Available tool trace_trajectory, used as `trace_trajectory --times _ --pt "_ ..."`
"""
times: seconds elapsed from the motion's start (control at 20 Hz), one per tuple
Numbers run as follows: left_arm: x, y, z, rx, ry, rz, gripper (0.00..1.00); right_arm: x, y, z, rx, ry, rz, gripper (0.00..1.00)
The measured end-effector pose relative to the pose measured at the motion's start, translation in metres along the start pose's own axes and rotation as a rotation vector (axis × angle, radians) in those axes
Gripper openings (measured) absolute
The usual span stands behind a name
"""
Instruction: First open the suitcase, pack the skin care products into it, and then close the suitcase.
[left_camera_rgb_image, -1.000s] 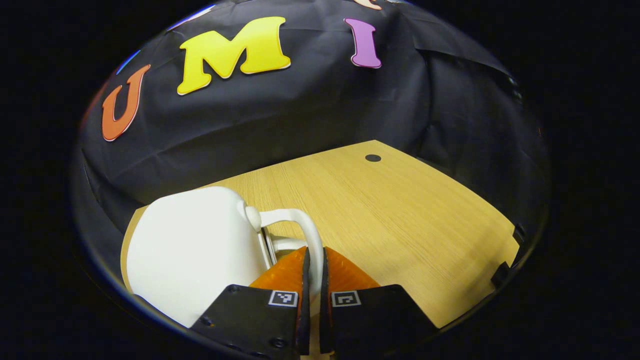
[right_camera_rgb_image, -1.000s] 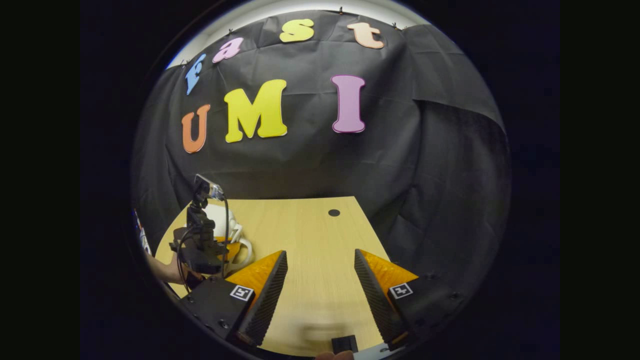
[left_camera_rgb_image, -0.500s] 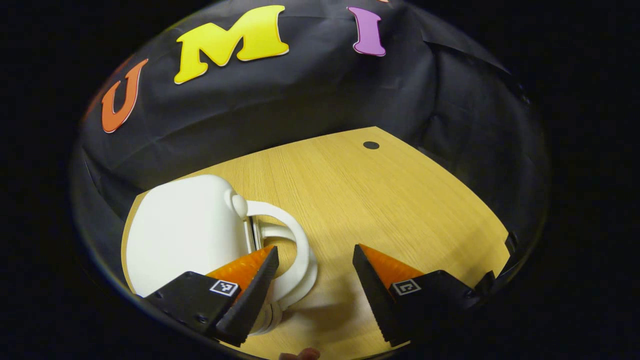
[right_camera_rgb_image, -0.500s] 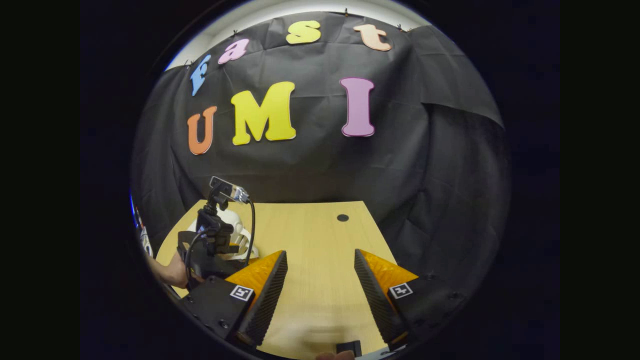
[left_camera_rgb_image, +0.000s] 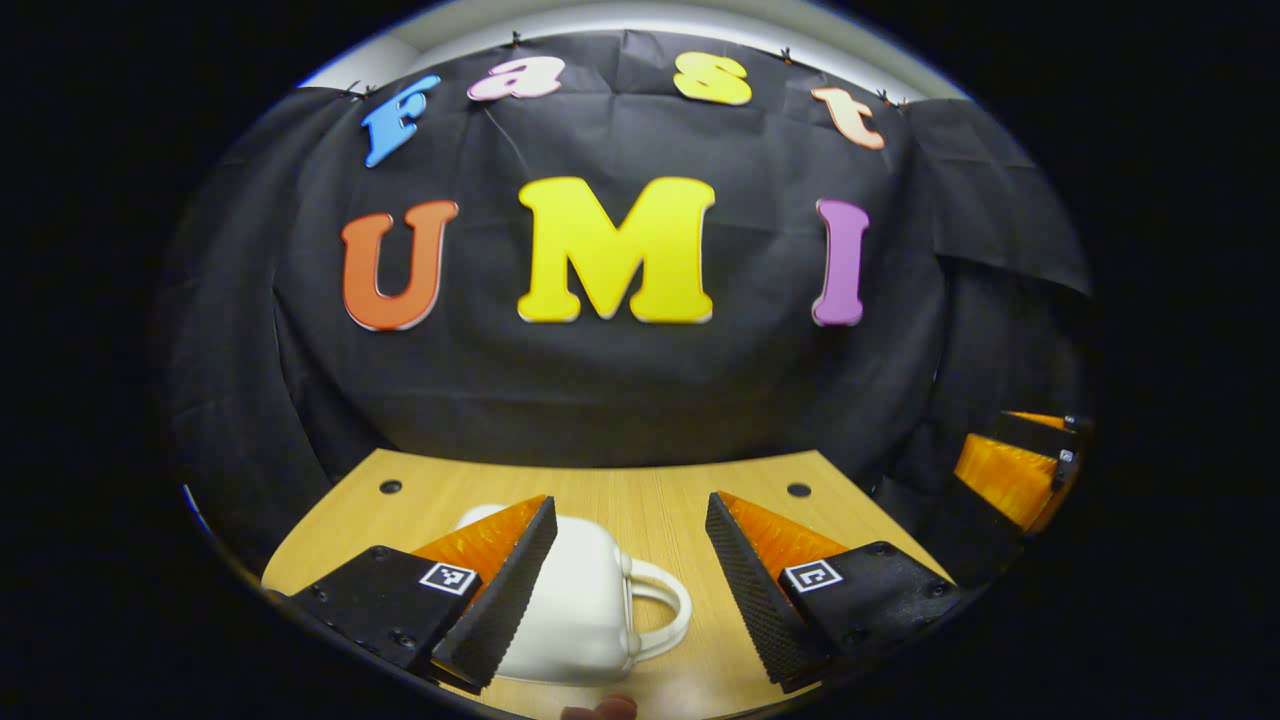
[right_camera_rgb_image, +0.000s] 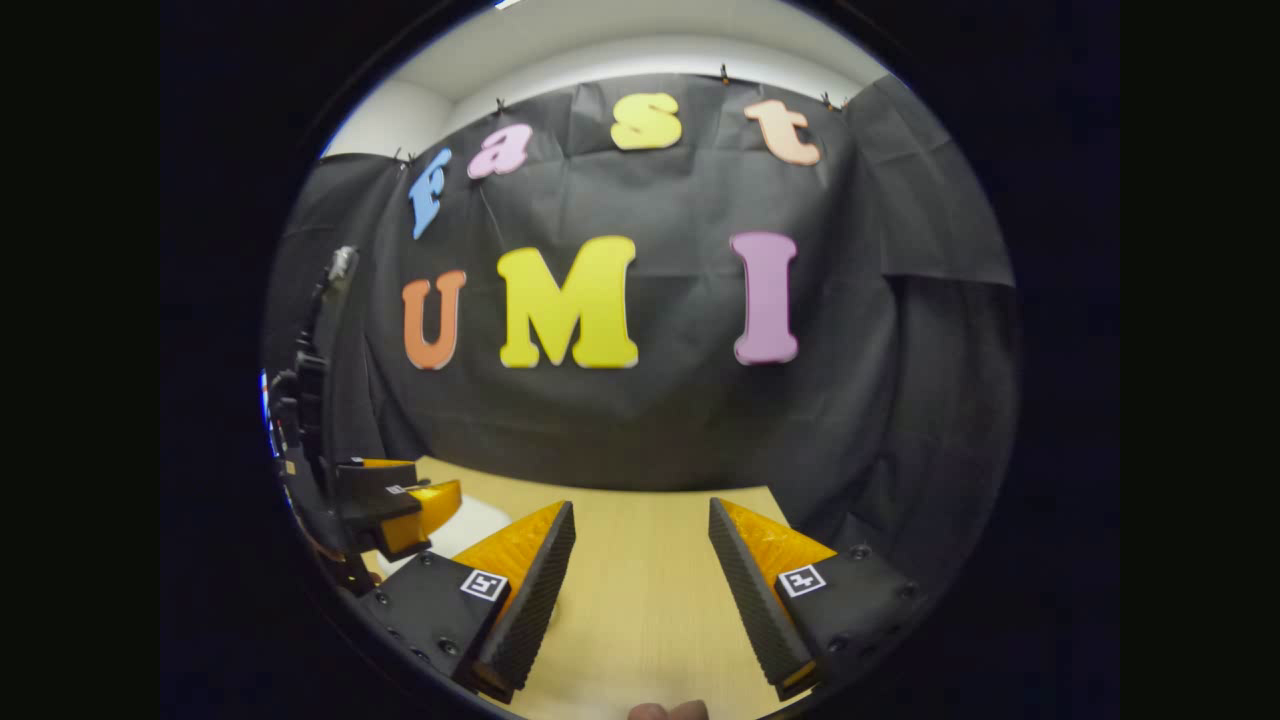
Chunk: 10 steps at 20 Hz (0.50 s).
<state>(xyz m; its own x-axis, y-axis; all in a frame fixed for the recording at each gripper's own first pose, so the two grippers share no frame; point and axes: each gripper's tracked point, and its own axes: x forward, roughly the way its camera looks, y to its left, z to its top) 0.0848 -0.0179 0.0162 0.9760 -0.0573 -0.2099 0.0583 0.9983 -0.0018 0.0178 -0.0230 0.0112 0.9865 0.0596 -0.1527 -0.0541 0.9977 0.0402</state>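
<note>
a second ago our left gripper (left_camera_rgb_image: 625, 560) was pinched on the handle (left_camera_rgb_image: 662, 610) of the white suitcase (left_camera_rgb_image: 575, 610); half a second ago it had let go and spread, and now it has lifted back, fingers wide and holding nothing, with the case lying closed on the table (left_camera_rgb_image: 600, 490) below and between them. the right gripper (right_camera_rgb_image: 640, 570) has risen too and stays wide open and empty, above bare wood.

we read this as the closing step behind us: the shell looks shut, no skin care products show on the table, and both tools are pulling away. so we judge the task is at or near its end, though we cannot check the latch from here.

the case rests flat near the front of the table, toward its left side. in the left gripper view its handle loops out to the right, toward the table's middle, and the rounded body bulges away to the left. its long axis seems to run roughly front to back, though our left finger hides part of it.
</note>
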Motion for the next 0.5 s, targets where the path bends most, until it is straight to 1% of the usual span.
trace_trajectory --times 0.1,0.15,0.25,0.35,0.45,0.5 --pt "-0.015 0.008 0.037 -0.031 -0.107 0.006 0.96 0.009 0.014 0.029 -0.009 -0.094 0.006 0.79" --pt "-0.021 0.016 0.056 -0.034 -0.161 0.017 0.96 0.012 0.022 0.039 -0.01 -0.13 0.01 0.77" --pt "-0.027 0.031 0.08 -0.009 -0.225 0.059 0.95 0.014 0.041 0.057 -0.016 -0.191 0.026 0.79" --pt "-0.031 0.041 0.085 -0.004 -0.253 0.092 0.96 0.016 0.049 0.068 -0.043 -0.247 0.007 0.8" --pt "-0.031 0.04 0.08 -0.022 -0.245 0.077 0.96 0.012 0.061 0.069 -0.063 -0.283 -0.005 0.8" --pt "-0.029 0.037 0.072 -0.039 -0.223 0.066 0.96 0.012 0.068 0.063 -0.068 -0.278 0.0 0.8"
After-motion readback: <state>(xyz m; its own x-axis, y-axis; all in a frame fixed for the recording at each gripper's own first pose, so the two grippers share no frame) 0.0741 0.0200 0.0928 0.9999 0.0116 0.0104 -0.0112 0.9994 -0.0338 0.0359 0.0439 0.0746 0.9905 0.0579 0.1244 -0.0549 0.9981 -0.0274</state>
